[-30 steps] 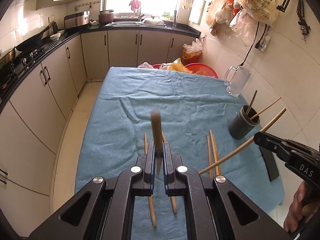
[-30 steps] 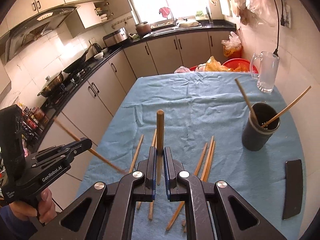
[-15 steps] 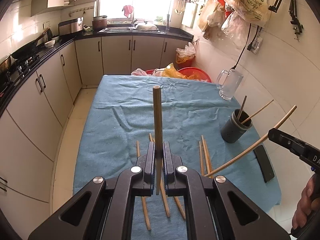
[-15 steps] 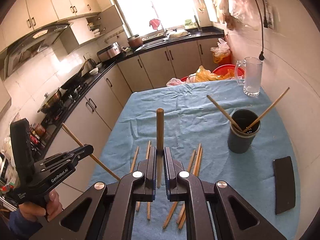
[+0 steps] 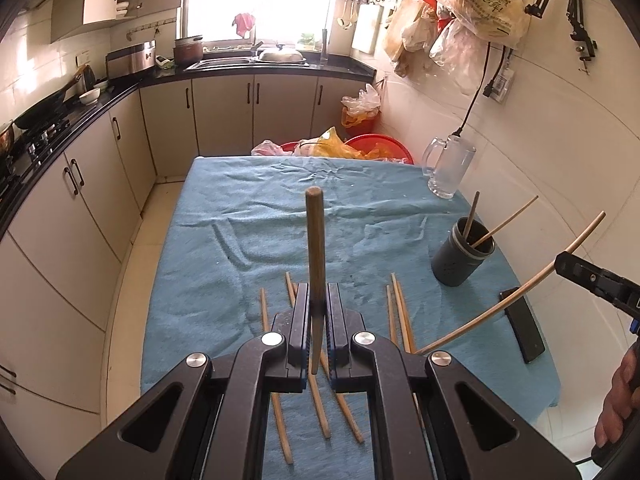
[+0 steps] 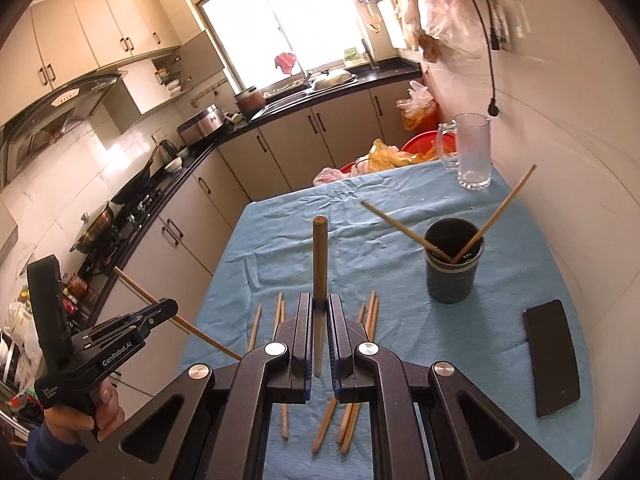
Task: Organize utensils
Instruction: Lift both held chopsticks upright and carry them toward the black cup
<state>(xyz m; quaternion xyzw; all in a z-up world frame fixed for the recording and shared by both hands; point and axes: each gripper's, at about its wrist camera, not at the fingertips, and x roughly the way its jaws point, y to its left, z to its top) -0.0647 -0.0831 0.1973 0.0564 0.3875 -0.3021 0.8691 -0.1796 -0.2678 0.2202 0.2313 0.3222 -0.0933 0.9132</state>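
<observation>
We hold one chopstick [image 5: 315,256] upright in our left gripper [image 5: 318,316], jaws pinching it, and another chopstick [image 6: 319,276] likewise in our right gripper [image 6: 319,320]. Loose chopsticks [image 5: 400,312] lie on the blue cloth [image 5: 248,240] of the bench; two stand in the dark cup [image 6: 452,276], near a phone [image 6: 552,364] and a glass mug [image 6: 472,152].

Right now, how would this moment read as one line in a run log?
left gripper: shut on chopstick | right gripper: shut on chopstick | cup: two chopsticks in | more lie on cloth
</observation>
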